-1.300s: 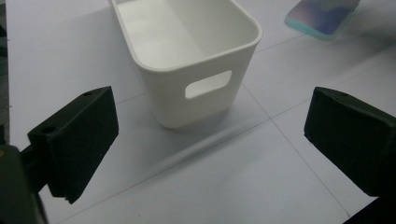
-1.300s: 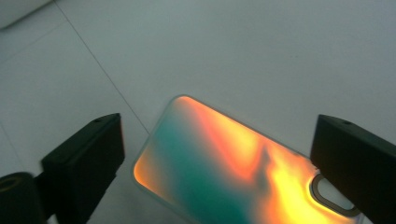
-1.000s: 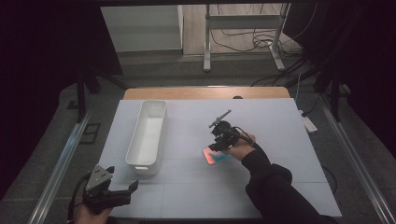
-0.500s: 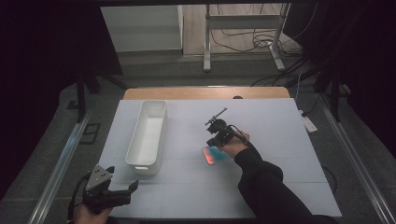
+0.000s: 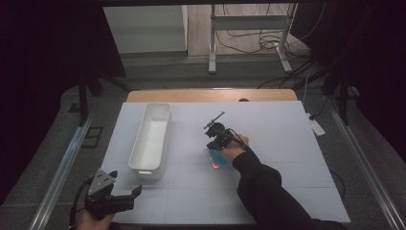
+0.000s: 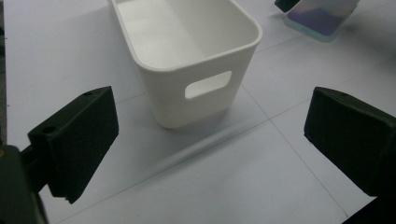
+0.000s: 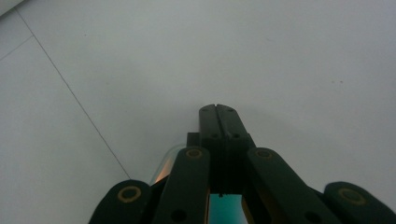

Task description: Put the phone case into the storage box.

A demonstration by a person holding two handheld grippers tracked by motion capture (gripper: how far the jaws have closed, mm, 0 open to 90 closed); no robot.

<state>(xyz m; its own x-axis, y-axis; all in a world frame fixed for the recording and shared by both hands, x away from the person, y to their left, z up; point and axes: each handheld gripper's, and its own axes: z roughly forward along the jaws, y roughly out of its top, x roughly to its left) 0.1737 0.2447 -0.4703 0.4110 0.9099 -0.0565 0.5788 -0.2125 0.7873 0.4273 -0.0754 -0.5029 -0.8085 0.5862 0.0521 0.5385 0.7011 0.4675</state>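
A small translucent packet [image 5: 216,159], teal with an orange-red end, lies flat on the white table near its middle. My right gripper [image 5: 214,143] sits low over the packet's far end and is shut. In the right gripper view its pads [image 7: 217,112] meet with nothing visible between them, and the packet [image 7: 224,205] shows underneath the linkage. My left gripper [image 5: 125,195] hovers at the table's front left corner, open and with nothing between its jaws. The left gripper view looks past my left gripper [image 6: 212,135] at the bin, with the packet [image 6: 322,16] farther off.
A long white bin [image 5: 164,143] stands left of centre, its handle-slot end wall [image 6: 196,102] facing my left gripper; nothing shows inside. A wooden strip [image 5: 210,95] edges the table's far side. Cables and a metal stand lie on the floor beyond.
The right hand has shifted a little left and lower over the packet, and its jaws have closed. The left gripper and the bin have stayed put.
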